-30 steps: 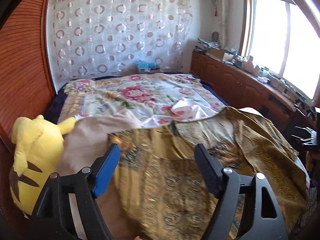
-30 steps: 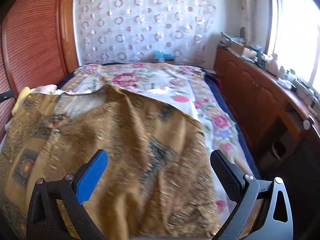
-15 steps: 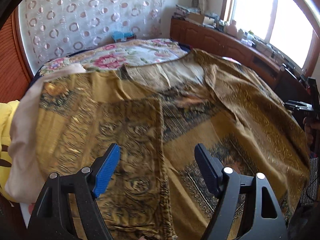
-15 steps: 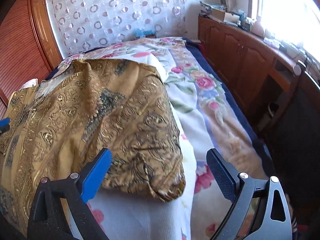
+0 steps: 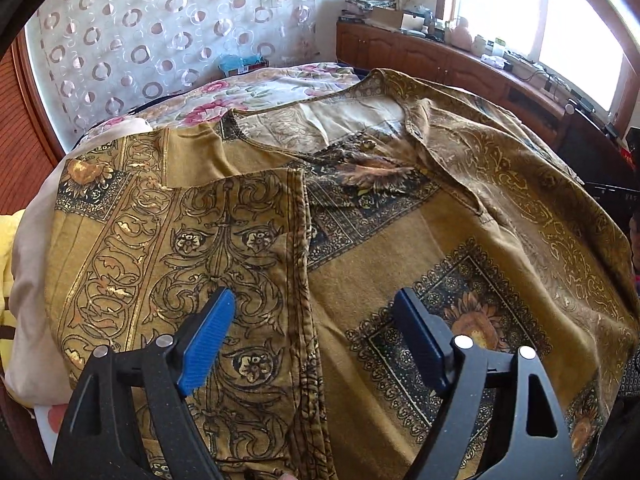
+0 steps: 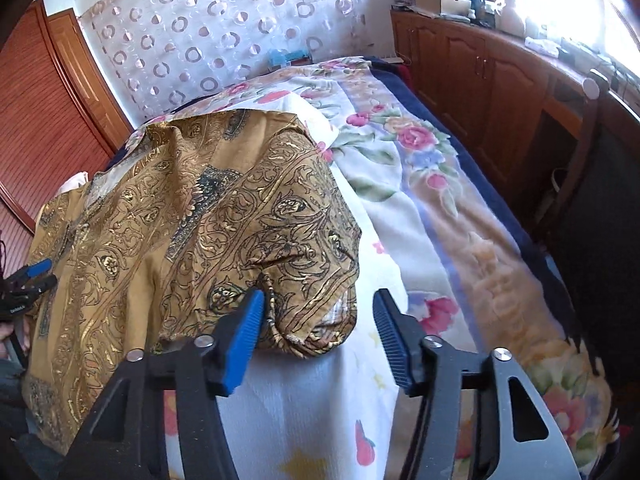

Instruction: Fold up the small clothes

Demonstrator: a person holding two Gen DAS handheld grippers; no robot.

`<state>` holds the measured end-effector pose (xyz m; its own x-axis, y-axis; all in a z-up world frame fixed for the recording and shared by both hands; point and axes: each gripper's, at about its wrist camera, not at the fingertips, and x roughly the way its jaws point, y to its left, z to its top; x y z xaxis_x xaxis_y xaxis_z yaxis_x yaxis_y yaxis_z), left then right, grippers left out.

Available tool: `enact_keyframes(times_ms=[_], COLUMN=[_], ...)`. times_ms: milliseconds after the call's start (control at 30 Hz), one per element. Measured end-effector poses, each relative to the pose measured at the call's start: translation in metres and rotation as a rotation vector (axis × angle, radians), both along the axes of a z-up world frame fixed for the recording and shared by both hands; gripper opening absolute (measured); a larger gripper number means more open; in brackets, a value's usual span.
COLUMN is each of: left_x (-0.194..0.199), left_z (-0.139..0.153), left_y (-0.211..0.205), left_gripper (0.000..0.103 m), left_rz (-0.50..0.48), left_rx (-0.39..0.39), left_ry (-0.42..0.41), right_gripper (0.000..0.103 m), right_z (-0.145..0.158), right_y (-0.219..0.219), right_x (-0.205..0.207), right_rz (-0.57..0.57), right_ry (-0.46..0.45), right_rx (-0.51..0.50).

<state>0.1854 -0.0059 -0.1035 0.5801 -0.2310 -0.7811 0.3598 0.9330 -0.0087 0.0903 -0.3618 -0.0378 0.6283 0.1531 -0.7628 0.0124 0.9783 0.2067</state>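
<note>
A mustard-gold garment (image 5: 400, 240) printed with black scrollwork, dark bordered panels and orange flower medallions lies spread on the bed (image 6: 420, 208), over a white bedspread (image 6: 400, 168) with pink flowers. In the left wrist view its neckline, toward the head of the bed, lies open and shows a paler inner face; one patterned flap is folded over the garment's front, its stitched edge running down the middle. In the right wrist view the garment's side nearest the wooden cabinets (image 6: 480, 72) ends in a rounded, bunched fold with wrinkles.

The left gripper (image 5: 316, 316) hovers over the folded flap with its jaws spread wide, released, the cloth beneath them and not pinched. The right gripper (image 6: 320, 312) has just been closing its jaws; the bunched fold sits between them, its left pad touching the cloth while a gap remains at the other pad, so no grasp is made.

Beside the garment, away from the cabinets, a beige cloth (image 5: 28, 280) and a sliver of a yellow plush toy (image 5: 6, 240) are cut off by the frame edge. The garment's near hem is hidden behind both gripper bodies. Items on the cabinet top under the bright window (image 5: 580, 28) are too small and washed out to identify.
</note>
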Motion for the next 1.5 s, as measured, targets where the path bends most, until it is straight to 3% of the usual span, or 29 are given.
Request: enact_keyframes(times_ms=[200, 333, 633, 833, 967, 1167, 1367, 1467, 1500], left_x=[0.001, 0.001, 0.001, 0.001, 0.001, 0.0, -0.009, -0.013, -0.014], left_z=[0.0, 0.0, 0.0, 0.0, 0.0, 0.001, 0.016, 0.028, 0.032], left_y=[0.0, -0.001, -0.001, -0.001, -0.001, -0.001, 0.012, 0.019, 0.021], left_gripper=[0.084, 0.084, 0.084, 0.084, 0.084, 0.085, 0.085, 0.085, 0.085], left_rz=[-0.002, -0.002, -0.002, -0.002, -0.002, 0.004, 0.052, 0.072, 0.078], left_rx=[0.003, 0.002, 0.002, 0.003, 0.003, 0.01, -0.04, -0.079, -0.092], left_ry=[0.0, 0.001, 0.001, 0.001, 0.001, -0.003, -0.054, -0.082, -0.09], right_gripper=[0.026, 0.01, 0.007, 0.007, 0.007, 0.007, 0.008, 0.014, 0.021], right_z=[0.0, 0.005, 0.064, 0.085, 0.078, 0.028, 0.001, 0.008, 0.012], right_y=[0.006, 0.013, 0.022, 0.065, 0.107, 0.156, 0.152, 0.139, 0.139], right_x=[0.001, 0.0, 0.0, 0.007, 0.01, 0.014, 0.015, 0.008, 0.005], right_rz=[0.041, 0.053, 0.023, 0.117, 0.24, 0.399, 0.396, 0.368, 0.357], right_ry=[-0.002, -0.017, -0.195, -0.282, -0.297, -0.189, -0.109, -0.11, -0.114], right_rx=[0.004, -0.088, -0.286, -0.319, -0.277, -0.227, -0.191, -0.181, -0.18])
